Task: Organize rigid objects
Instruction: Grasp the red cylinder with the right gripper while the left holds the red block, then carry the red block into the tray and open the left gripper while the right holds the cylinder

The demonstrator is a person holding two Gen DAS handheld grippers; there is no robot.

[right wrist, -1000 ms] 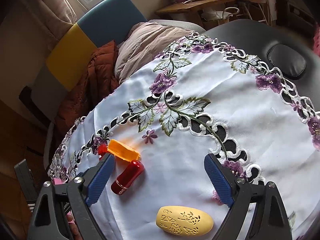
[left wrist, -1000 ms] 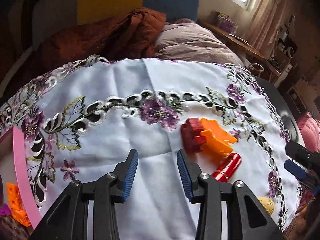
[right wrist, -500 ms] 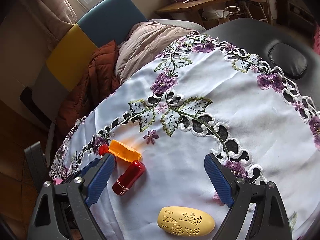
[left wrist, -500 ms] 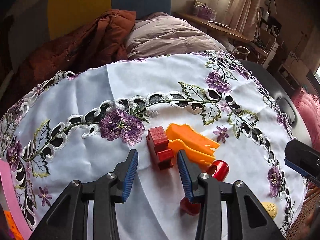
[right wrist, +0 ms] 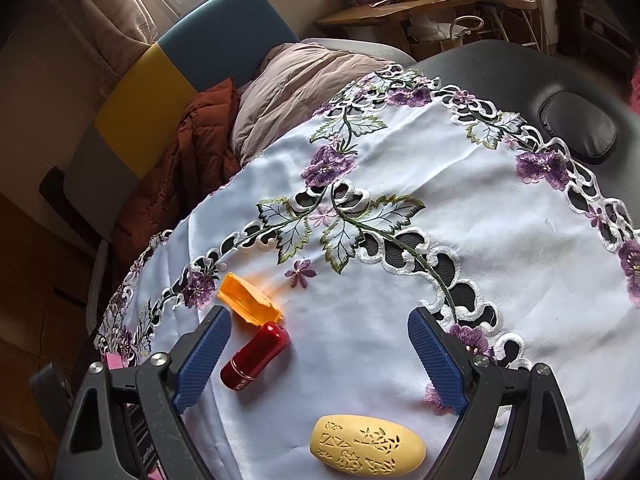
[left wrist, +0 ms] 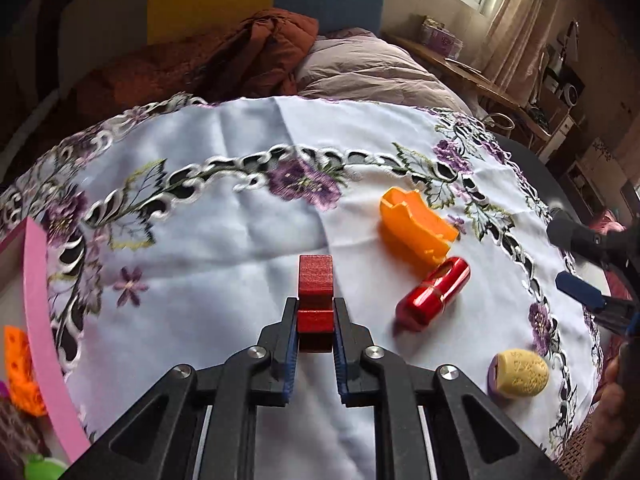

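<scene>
Your left gripper [left wrist: 316, 320] has just closed its jaws on the red block [left wrist: 315, 292]; the blue pads press both its sides, and its far end sticks out past the fingertips, above the white embroidered cloth [left wrist: 224, 248]. Whether the block still touches the cloth cannot be told. To its right lie the orange piece [left wrist: 416, 226], open side up, and just beside that the red metallic cylinder [left wrist: 434, 294], their ends nearly touching. Nearer you, at the cloth's right edge, lies the yellow carved oval [left wrist: 520, 374]. A pink tray rim [left wrist: 40, 312] shows at far left with an orange perforated piece [left wrist: 18, 368] inside. Your right gripper [right wrist: 320, 360] stands wide open over the cloth, holding nothing; the cylinder lies just inside its left finger, the oval between the fingers.
</scene>
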